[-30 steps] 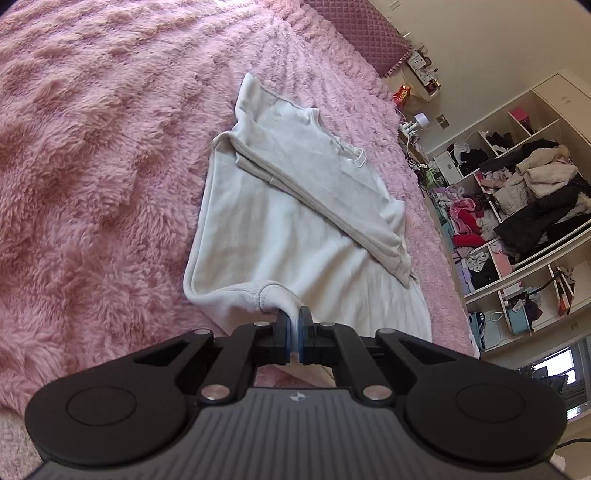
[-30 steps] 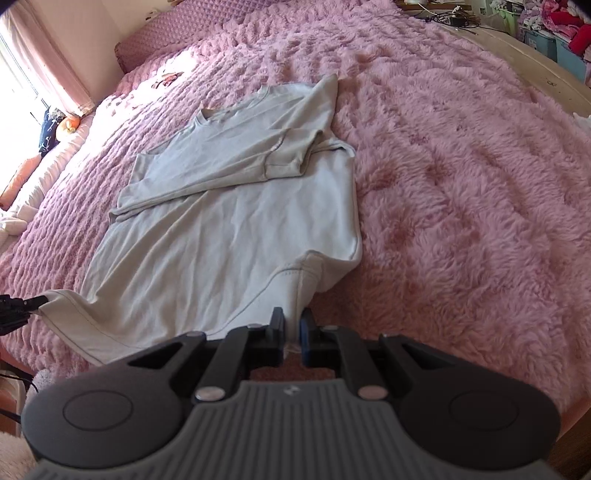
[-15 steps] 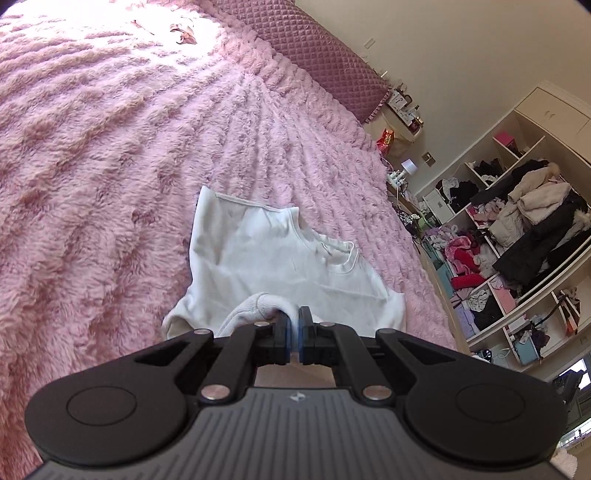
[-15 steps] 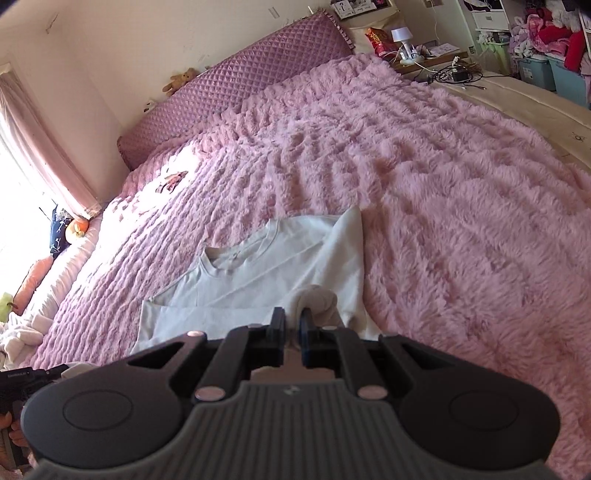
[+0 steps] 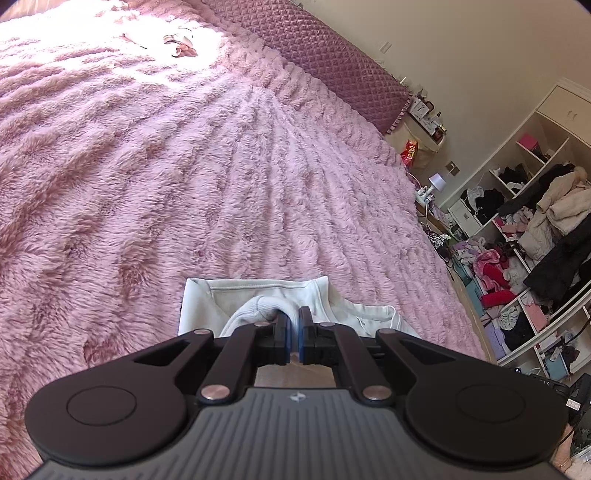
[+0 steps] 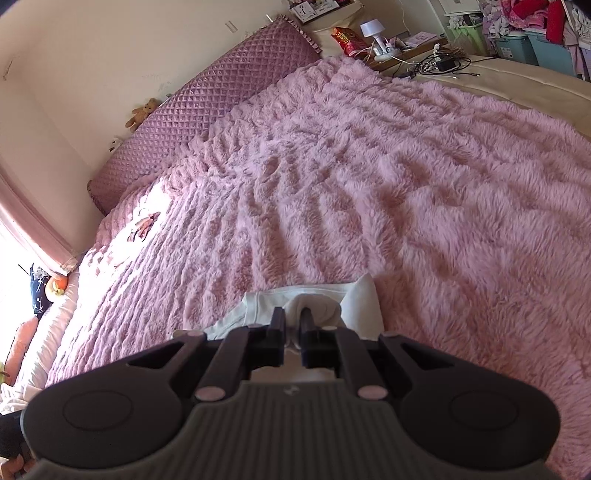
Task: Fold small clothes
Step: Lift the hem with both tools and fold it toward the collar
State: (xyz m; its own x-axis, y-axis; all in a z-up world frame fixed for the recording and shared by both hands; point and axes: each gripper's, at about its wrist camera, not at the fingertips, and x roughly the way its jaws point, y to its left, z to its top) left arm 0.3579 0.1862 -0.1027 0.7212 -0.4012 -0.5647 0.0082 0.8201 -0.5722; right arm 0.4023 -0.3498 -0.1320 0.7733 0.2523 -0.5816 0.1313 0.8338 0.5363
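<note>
A cream long-sleeved top (image 5: pixel 207 299) lies on the pink fluffy bedspread (image 5: pixel 147 177). Only its far end shows past each gripper, with the collar (image 5: pixel 384 312) at the right in the left wrist view. My left gripper (image 5: pixel 293 319) is shut on a bunched fold of the top's hem (image 5: pixel 258 306), carried over the garment toward the collar. In the right wrist view the top (image 6: pixel 364 301) shows as a narrow strip, and my right gripper (image 6: pixel 293 321) is shut on another bunch of its hem (image 6: pixel 317 306). The rest of the top is hidden under the grippers.
A quilted purple headboard (image 5: pixel 314 48) runs along the far end of the bed. Open shelves full of clothes (image 5: pixel 535 229) stand to the right. A bedside stand with a lamp (image 6: pixel 373 31) and cables sits beyond the bed's corner. A small pink item (image 5: pixel 183 44) lies near the headboard.
Both grippers have carried the hem forward over the top toward its collar. The spread-out body and folded sleeves have passed out of sight beneath them. Both stayed shut.
</note>
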